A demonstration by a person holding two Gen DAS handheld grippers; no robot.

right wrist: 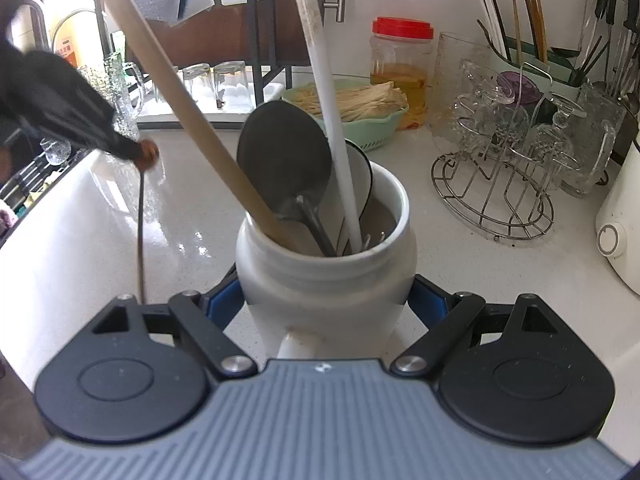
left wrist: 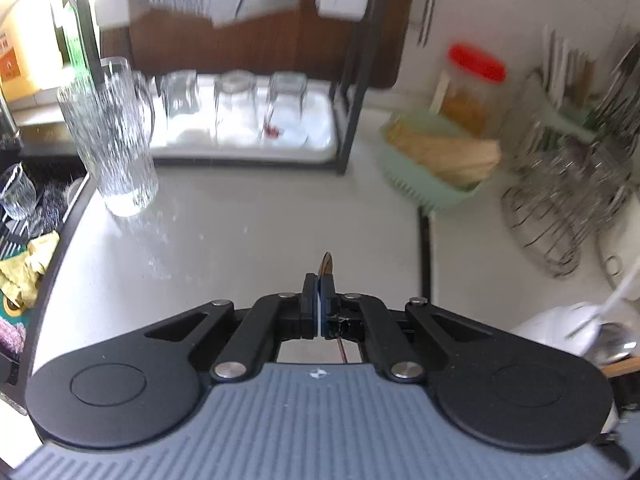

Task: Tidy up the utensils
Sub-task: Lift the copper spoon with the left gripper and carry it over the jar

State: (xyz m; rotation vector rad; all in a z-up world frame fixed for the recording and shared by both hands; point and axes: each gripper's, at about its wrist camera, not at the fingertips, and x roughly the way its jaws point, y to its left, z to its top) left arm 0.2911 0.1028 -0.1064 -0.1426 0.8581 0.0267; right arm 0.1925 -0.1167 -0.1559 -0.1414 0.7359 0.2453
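My left gripper (left wrist: 319, 286) is shut on a thin dark chopstick; its brown tip (left wrist: 326, 263) pokes up between the pads and a thin length shows below (left wrist: 342, 350). In the right wrist view the left gripper (right wrist: 144, 152) hangs over the counter at the left with the chopstick (right wrist: 141, 232) dangling down from it. My right gripper (right wrist: 326, 300) is closed around a white ceramic utensil jar (right wrist: 326, 276), with a blue pad on each side. The jar holds a wooden handle (right wrist: 180, 92), a white handle (right wrist: 332, 128) and a metal ladle (right wrist: 284, 156).
A tall ribbed glass (left wrist: 112, 136) stands left by the sink. Upturned glasses (left wrist: 236, 108) sit on a white tray under a black rack. A green basket (left wrist: 436, 160), a red-lidded jar (right wrist: 400, 56), a wire glass stand (right wrist: 504, 164), a chopstick holder (right wrist: 532, 56) and a white appliance (right wrist: 620, 224) crowd the right.
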